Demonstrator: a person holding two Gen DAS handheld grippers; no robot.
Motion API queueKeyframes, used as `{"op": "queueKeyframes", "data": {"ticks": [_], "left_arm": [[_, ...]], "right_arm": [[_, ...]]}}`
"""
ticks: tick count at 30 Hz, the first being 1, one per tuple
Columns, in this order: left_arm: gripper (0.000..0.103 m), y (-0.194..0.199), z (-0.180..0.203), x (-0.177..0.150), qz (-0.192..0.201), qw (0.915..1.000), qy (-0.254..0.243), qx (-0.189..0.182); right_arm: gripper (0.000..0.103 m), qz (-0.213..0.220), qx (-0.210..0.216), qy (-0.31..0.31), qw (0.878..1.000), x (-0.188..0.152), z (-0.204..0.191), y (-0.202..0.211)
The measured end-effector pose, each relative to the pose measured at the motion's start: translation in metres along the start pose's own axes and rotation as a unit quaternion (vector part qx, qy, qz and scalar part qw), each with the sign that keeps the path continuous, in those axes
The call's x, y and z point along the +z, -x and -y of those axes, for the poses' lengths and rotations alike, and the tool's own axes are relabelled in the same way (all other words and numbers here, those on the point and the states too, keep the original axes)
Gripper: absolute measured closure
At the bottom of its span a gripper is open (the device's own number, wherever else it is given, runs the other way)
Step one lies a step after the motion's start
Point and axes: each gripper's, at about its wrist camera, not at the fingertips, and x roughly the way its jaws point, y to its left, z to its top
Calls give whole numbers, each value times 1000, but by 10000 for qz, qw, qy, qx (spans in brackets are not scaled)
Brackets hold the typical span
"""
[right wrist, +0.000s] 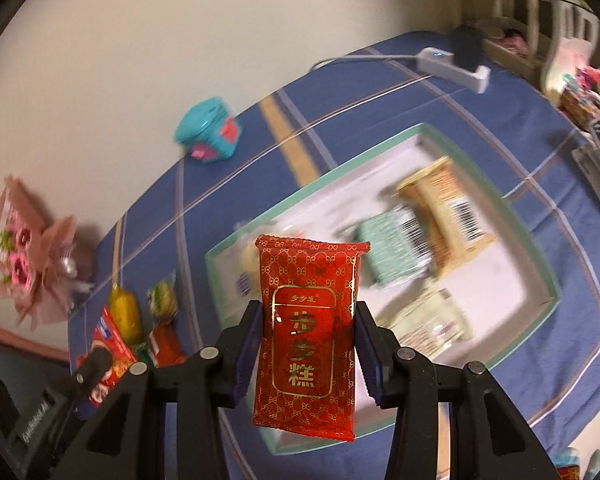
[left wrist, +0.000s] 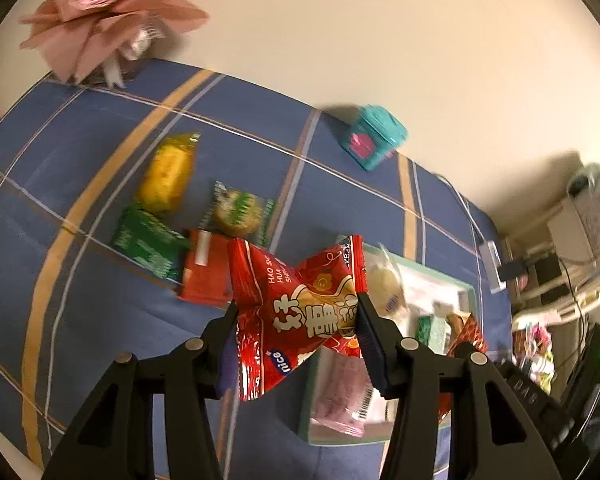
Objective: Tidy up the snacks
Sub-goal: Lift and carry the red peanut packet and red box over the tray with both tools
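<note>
My left gripper (left wrist: 296,312) is shut on a red crinkled snack packet (left wrist: 300,312) with white characters, held above the blue checked cloth. My right gripper (right wrist: 308,316) is shut on a flat red packet with gold print (right wrist: 306,340), hanging over the near left part of a shallow green-rimmed tray (right wrist: 540,256). The tray holds several packets, among them a beige one (right wrist: 444,208) and a pale green one (right wrist: 388,252). On the cloth lie loose snacks: a yellow one (left wrist: 166,174), a green one (left wrist: 148,246), a green-edged one (left wrist: 240,212) and an orange-red one (left wrist: 204,268). The tray (left wrist: 448,280) also shows in the left wrist view, at the right.
A teal and pink box (left wrist: 374,136) stands at the table's far edge by the wall. A pink paper bouquet (left wrist: 108,12) sits at the far left corner. A white power strip (right wrist: 454,66) with its cable lies on the cloth's right end. Cluttered shelves lie beyond.
</note>
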Motion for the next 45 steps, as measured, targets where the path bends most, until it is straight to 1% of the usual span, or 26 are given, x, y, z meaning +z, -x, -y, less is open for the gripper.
{"op": "queueKeyframes", "data": {"ticks": [8, 14, 16, 20, 26, 38, 45], "left_arm": [[49, -7, 30, -10, -107, 9993, -354, 0], [49, -14, 48, -18, -203, 9982, -568, 65], [49, -16, 56, -20, -213, 9974, -685, 86], [49, -25, 71, -23, -278, 9960, -848, 34], [49, -40, 87, -27, -357, 9942, -1018, -43], [49, -65, 111, -23, -249, 9908, -1327, 30], [49, -80, 126, -20, -151, 9881, -1532, 48]], "right_arm": [[56, 137, -61, -510, 9986, 19, 43, 7], [56, 192, -50, -669, 9976, 27, 63, 10], [56, 275, -16, -681, 9973, 30, 66, 12], [56, 442, 52, -624, 9971, 35, 67, 13], [56, 484, 64, -462, 9977, 43, 64, 4], [56, 587, 18, -133, 9982, 53, 57, -11], [55, 658, -91, 201, 9976, 58, 49, -21]]}}
